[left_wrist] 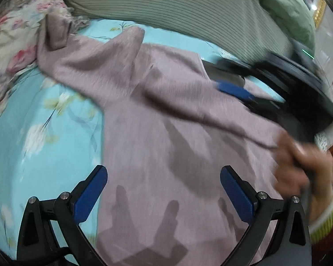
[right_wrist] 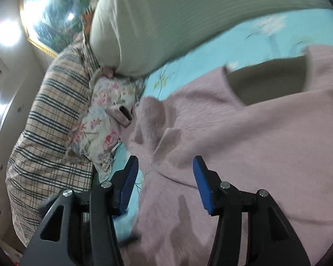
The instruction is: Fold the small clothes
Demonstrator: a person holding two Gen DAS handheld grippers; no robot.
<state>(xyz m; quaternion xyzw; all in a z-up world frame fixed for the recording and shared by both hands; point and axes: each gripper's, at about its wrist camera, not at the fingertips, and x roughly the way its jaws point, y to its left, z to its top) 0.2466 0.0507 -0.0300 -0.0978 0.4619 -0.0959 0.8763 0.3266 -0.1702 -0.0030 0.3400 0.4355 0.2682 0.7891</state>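
A mauve knit sweater [left_wrist: 166,115] lies spread on the turquoise flowered bed sheet [left_wrist: 44,115]. One sleeve [left_wrist: 95,59] stretches toward the far left, and a fold of fabric crosses the body diagonally. My left gripper [left_wrist: 164,170] hovers open over the sweater's lower body, its pads clear of the cloth. In the right wrist view the sweater [right_wrist: 244,137] fills the right side, with its neck opening [right_wrist: 266,82] facing up. My right gripper [right_wrist: 165,161] stands open above the sweater's edge, nothing pressed between its pads. One blue pad of the right gripper [left_wrist: 233,89] and the hand [left_wrist: 299,166] holding it show in the left wrist view.
A striped olive-grey quilt [left_wrist: 188,6] lies along the far side of the bed. A flowered cloth [left_wrist: 13,35] is bunched at the far left, next to the sleeve's end. A plaid blanket [right_wrist: 51,122] and a framed picture [right_wrist: 53,11] are at the left in the right wrist view.
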